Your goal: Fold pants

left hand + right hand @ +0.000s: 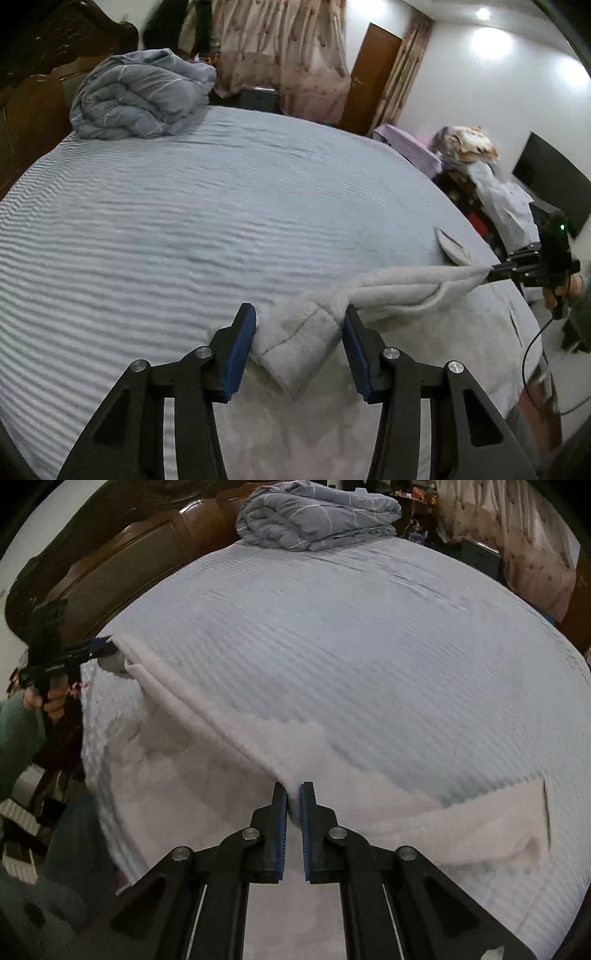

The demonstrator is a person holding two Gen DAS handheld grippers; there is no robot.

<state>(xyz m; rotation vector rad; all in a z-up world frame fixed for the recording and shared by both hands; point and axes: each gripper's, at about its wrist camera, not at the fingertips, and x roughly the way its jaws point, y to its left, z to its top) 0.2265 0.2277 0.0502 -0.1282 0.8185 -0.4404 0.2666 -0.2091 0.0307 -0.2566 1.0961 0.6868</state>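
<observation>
Pants (399, 284) lie on the near edge of the bed (184, 206), long axis running left-right along that edge, stretched into a taut ridge between the two grippers. Left gripper (299, 325): jaws spread, a folded end of the fabric sits between them, ungripped. Right gripper (293, 797): clamped on the other end. Folded quilt (317, 515) at the far side by the headboard (122, 550).

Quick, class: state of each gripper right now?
Left gripper: open, its fingers either side of the grey pants, not clamping.
Right gripper: shut on the pants.
</observation>
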